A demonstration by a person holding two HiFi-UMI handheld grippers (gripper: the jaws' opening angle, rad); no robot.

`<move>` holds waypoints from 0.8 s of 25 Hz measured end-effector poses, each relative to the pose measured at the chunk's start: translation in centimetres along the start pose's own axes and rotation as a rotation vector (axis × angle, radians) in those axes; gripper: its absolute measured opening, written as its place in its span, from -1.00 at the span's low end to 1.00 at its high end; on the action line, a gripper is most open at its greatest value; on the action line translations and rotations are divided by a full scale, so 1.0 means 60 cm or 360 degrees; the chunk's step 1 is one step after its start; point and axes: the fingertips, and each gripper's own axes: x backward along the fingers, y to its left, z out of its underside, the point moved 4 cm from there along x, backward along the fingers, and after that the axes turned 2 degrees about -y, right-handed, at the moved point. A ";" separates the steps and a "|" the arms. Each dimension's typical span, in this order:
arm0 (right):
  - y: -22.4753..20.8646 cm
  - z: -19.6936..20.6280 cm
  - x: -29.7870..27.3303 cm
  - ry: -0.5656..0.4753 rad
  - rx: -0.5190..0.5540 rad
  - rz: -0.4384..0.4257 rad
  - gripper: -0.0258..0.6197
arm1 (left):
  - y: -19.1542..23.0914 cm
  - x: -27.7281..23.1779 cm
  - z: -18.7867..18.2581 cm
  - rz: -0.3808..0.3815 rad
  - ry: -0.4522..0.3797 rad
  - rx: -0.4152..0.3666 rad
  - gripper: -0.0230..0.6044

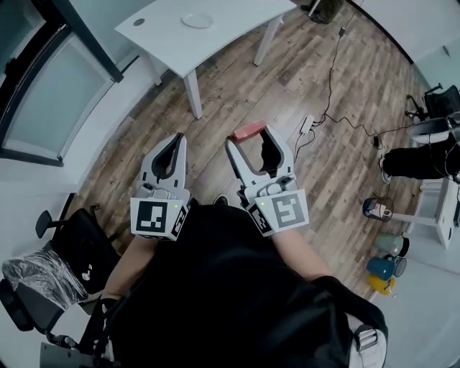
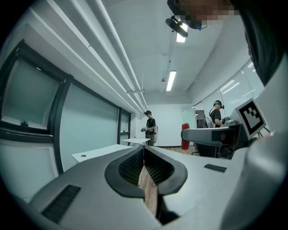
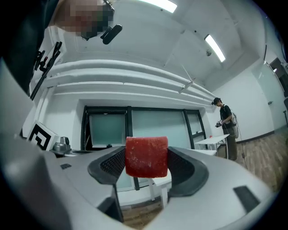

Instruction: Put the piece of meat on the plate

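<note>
The piece of meat (image 1: 249, 131) is a red block held level above the wooden floor, with my right gripper (image 1: 250, 138) shut on it. In the right gripper view the meat (image 3: 146, 157) fills the gap of the right gripper (image 3: 146, 153), and both ribbed pads press its sides. My left gripper (image 1: 175, 140) hangs beside it to the left, shut and empty; in its own view the left gripper (image 2: 144, 150) has its tips touching. The white plate (image 1: 197, 20) lies on a white table (image 1: 237, 25) well ahead of both grippers.
A black office chair (image 1: 43, 280) stands at the lower left. A power strip (image 1: 305, 126) and its cable lie on the floor to the right. Cups and jugs (image 1: 384, 266) sit at the right edge beside a person's legs (image 1: 417, 162). A glass wall runs along the left.
</note>
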 end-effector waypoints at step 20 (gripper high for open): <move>-0.045 0.060 -0.209 0.0180 0.0040 0.0052 -0.02 | 0.134 -0.199 0.058 0.0243 0.0086 0.0182 -0.92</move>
